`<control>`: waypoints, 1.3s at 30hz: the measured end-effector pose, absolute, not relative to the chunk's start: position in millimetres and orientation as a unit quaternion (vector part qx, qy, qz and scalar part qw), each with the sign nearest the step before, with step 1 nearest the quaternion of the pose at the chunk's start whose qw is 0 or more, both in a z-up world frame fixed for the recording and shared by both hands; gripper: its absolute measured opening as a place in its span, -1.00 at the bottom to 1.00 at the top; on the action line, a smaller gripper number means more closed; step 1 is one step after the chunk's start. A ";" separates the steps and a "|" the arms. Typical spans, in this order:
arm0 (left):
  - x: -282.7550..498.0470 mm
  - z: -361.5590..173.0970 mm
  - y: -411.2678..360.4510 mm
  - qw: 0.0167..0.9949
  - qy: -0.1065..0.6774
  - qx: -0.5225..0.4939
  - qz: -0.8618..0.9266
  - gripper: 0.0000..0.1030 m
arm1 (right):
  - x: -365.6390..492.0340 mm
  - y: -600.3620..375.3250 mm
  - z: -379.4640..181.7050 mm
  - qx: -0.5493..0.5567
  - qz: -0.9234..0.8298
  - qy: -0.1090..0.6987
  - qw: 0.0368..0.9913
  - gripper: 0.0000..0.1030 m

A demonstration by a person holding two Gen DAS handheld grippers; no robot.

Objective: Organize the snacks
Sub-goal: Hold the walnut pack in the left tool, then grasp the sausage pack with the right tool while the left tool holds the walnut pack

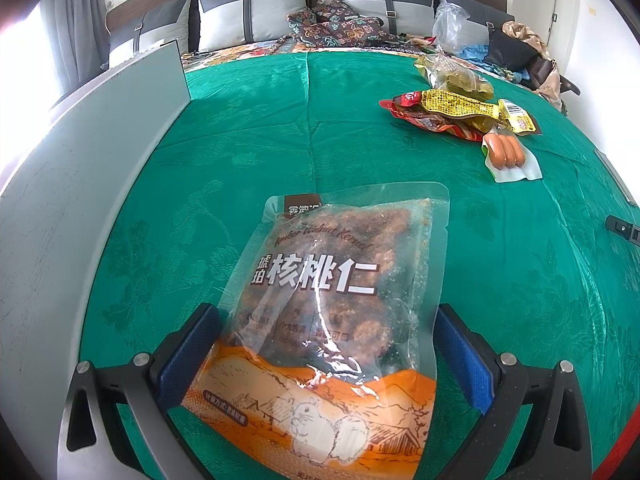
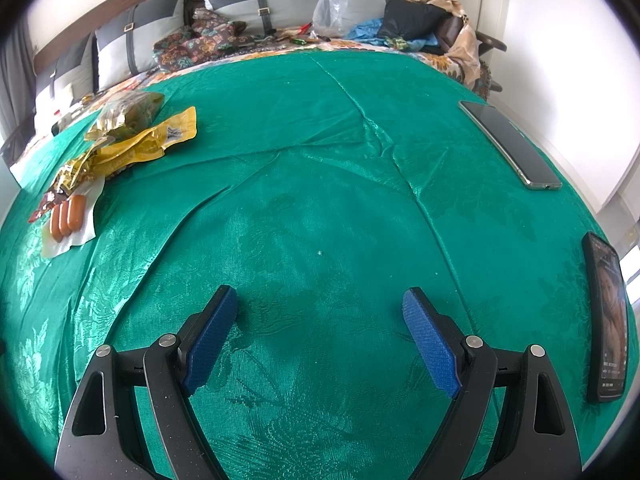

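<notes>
The left hand-held gripper (image 1: pixel 328 344) is spread wide, its blue pads (image 1: pixel 188 354) standing either side of a walnut packet (image 1: pixel 320 320) without squeezing it. Whether the pads touch the packet's edges cannot be told. The packet is part clear and part orange, with a squirrel drawing at its lower end, and it appears to lie flat on the green bedspread (image 1: pixel 280 140), lengthwise between the two fingers. To its left a grey box wall (image 1: pixel 92 152) rises beside the bedspread.

Well apart from the packet, toward the far right of the left wrist view, the other snacks sit in a loose heap: a sausage pack (image 1: pixel 508 156) with three small sausages on a white backing, a yellow wrapper (image 1: pixel 460 106) lying over a red wrapper (image 1: pixel 420 116), and a clear bag of greenish snacks (image 1: pixel 460 76) just behind them.

The right hand-held gripper (image 2: pixel 320 336) is also spread, with nothing between its fingers, and is over a bare stretch of the bedspread. In its view the same heap lies far to the left. Two phones lie near the right edge of the bed: one (image 2: pixel 508 144) further up, the other (image 2: pixel 608 316) close to the gripper.

Grey pillows (image 2: pixel 260 4) line the headboard, with a patterned cushion (image 2: pixel 200 40), a clear plastic bag (image 2: pixel 332 8) and bundled clothes (image 2: pixel 424 20) at the far end of the bed.
</notes>
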State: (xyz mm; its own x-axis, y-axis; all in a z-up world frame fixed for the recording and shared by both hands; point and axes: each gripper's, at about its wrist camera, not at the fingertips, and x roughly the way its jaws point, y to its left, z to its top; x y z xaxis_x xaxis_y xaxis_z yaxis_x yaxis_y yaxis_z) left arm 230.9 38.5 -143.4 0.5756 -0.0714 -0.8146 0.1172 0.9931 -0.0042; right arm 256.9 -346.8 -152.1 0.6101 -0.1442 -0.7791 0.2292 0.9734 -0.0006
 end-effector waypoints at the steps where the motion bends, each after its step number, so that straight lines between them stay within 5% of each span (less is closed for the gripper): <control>1: 230.9 -143.5 38.6 0.887 0.458 0.025 -0.053 1.00 | 256.8 -346.9 -151.8 0.051 -0.104 0.429 0.896 0.69; 9: 229.9 -143.4 39.2 0.887 0.458 0.025 -0.052 1.00 | 296.3 -256.2 -112.0 0.105 0.054 0.410 0.904 0.67; 15: 231.5 -143.4 44.4 0.887 0.458 0.023 -0.051 1.00 | 378.0 -180.7 -142.3 0.096 0.075 0.500 0.858 0.69; 27: 232.2 -143.6 44.8 0.887 0.458 0.023 -0.050 1.00 | 308.8 -185.9 -118.2 0.129 0.305 0.507 0.795 0.62; 37: 248.5 -122.7 58.1 0.851 0.511 0.005 -0.121 0.98 | 359.0 -105.3 -115.1 -0.159 0.293 0.503 0.798 0.61; 39: 247.4 -111.7 64.1 0.849 0.507 -0.006 -0.148 0.98 | 384.0 -99.9 -130.3 -0.154 0.277 0.543 0.778 0.31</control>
